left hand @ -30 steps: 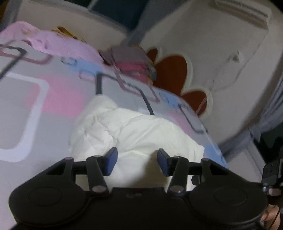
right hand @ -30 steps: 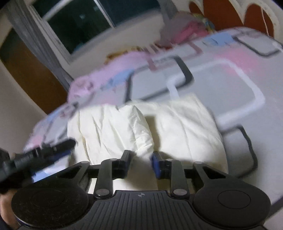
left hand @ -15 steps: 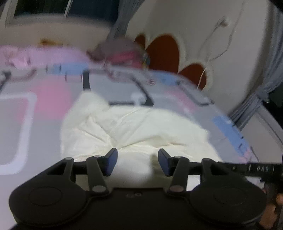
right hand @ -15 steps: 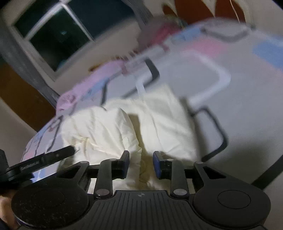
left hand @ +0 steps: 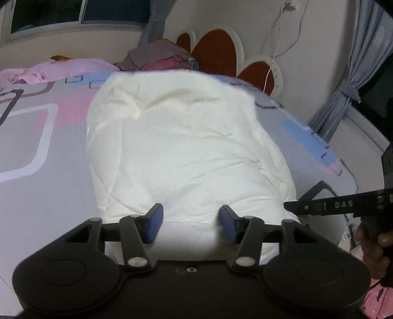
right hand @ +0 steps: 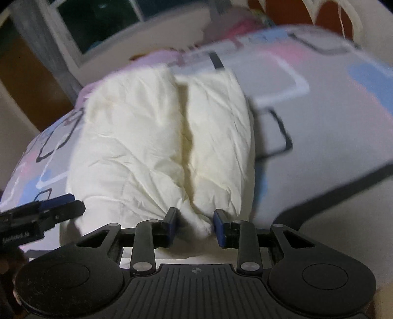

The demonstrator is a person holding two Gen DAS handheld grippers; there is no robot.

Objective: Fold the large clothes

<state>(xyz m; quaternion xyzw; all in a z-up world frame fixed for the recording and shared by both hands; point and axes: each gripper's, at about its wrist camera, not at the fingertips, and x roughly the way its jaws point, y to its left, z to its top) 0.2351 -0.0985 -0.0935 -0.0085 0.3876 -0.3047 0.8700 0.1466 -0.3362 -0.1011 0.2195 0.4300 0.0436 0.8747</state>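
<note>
A cream-white padded garment [left hand: 181,147] lies bundled on the patterned bed [left hand: 32,137]; it also shows in the right wrist view [right hand: 152,147] as two thick folded lobes with a crease between them. My left gripper [left hand: 190,224] is open, its blue pads [left hand: 153,222] astride the garment's near edge. My right gripper [right hand: 195,227] is open, with a bunch of the garment's near edge between its pads, not pinched. The right gripper shows at the right edge of the left wrist view [left hand: 343,206]; the left gripper shows at the left edge of the right wrist view [right hand: 41,216].
A pile of grey and pink clothes [left hand: 159,56] and a pink cloth [left hand: 61,68] lie at the far end of the bed. A red-and-white headboard [left hand: 216,51], a hanging cable [left hand: 275,49] and a grey curtain [left hand: 348,81] stand behind. A window [right hand: 103,22] is at far left.
The garment now fills much more of both views and its far end has risen toward the cameras. Both grippers have moved in closer to its near edge. Jaw openings look unchanged.
</note>
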